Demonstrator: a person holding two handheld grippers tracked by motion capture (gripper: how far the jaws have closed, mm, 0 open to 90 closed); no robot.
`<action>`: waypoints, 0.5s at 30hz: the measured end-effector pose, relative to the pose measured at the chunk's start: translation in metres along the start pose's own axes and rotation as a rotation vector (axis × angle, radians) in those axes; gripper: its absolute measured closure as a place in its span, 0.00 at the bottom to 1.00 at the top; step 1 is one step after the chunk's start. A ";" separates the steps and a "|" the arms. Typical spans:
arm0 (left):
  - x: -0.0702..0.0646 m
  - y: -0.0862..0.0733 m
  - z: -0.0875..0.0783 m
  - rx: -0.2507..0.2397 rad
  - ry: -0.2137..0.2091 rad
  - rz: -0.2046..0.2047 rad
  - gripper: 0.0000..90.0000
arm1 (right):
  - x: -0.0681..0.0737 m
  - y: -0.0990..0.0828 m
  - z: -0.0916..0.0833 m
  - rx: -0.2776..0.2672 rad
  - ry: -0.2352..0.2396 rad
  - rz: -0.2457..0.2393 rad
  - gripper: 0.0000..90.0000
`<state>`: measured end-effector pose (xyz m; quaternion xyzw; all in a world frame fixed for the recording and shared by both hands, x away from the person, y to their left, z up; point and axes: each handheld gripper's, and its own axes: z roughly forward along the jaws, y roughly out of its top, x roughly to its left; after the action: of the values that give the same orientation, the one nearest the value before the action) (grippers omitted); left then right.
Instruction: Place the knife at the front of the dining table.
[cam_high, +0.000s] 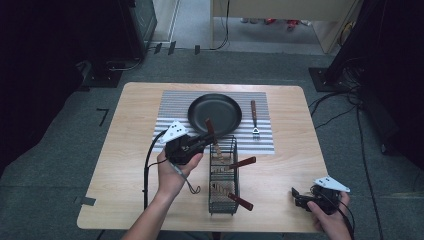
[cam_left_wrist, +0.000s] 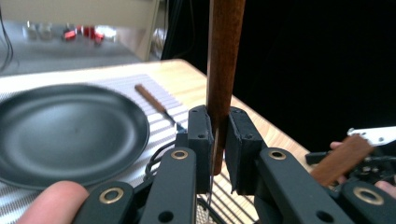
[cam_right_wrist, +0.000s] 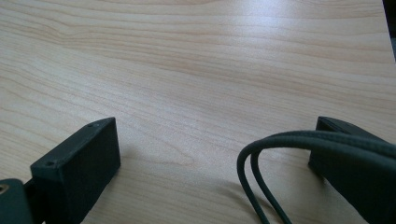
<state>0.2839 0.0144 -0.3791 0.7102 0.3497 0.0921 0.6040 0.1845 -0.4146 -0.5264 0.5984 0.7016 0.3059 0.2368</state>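
Wire basket (cam_high: 223, 195) on table (cam_high: 280, 170) holds wooden-handled utensils. Left gripper (cam_high: 206, 136) clamped on brown upright utensil handle (cam_left_wrist: 223, 70), over basket's far end near black pan (cam_high: 215, 111). Right gripper (cam_high: 299, 199) spread wide, nothing between.

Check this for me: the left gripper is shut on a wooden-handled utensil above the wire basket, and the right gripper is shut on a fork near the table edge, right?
Not quite. The left gripper is shut on the wooden-handled utensil above the wire basket, but the right gripper holds nothing: in the right gripper view it is open over the bare table.
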 end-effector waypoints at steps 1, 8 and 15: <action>-0.002 0.000 -0.004 -0.019 -0.005 0.004 0.91 | 0.000 0.000 0.000 -0.001 0.000 -0.003 0.02; -0.011 0.010 -0.026 -0.117 -0.013 0.015 0.91 | 0.000 0.000 0.000 0.000 -0.002 -0.001 0.02; -0.015 0.013 -0.035 -0.162 0.005 0.033 0.91 | 0.000 0.000 0.000 0.000 -0.001 -0.002 0.02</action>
<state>0.2589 0.0325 -0.3541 0.6646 0.3308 0.1318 0.6569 0.1845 -0.4145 -0.5264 0.5980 0.7021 0.3051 0.2374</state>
